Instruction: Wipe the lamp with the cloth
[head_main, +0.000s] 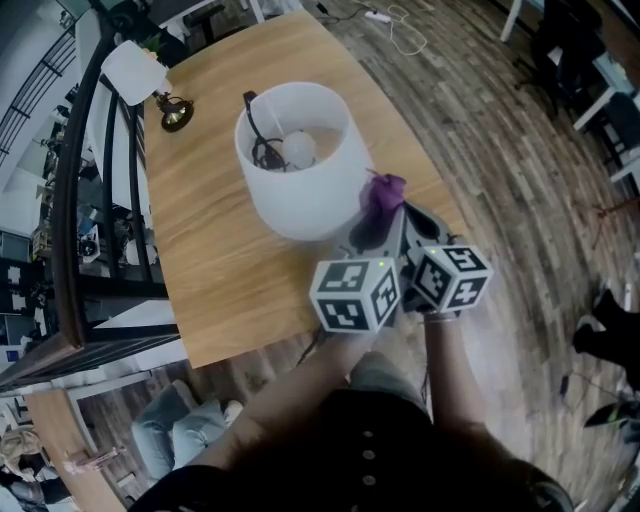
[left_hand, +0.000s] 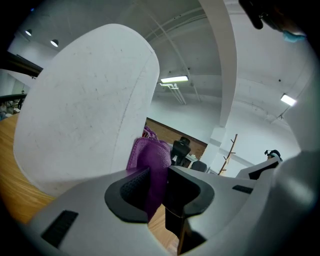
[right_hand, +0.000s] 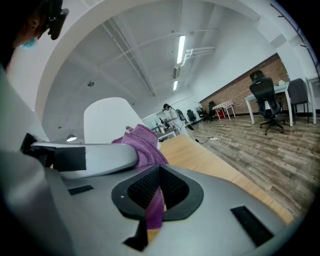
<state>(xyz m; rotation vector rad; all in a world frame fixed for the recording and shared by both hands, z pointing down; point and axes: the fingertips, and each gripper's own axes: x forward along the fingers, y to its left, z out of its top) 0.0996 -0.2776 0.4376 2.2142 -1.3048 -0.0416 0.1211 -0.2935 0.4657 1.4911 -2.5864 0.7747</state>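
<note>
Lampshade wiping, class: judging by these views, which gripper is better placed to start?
Left, probably: the left gripper grips the cloth close beside the lampshade; the right gripper sits farther away.

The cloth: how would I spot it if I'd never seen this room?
Find the wooden table, then the big white lamp on it. At the lamp's near side, the cloth is bunched, pinched by the left tool and right tool; it is the only purple thing.
</note>
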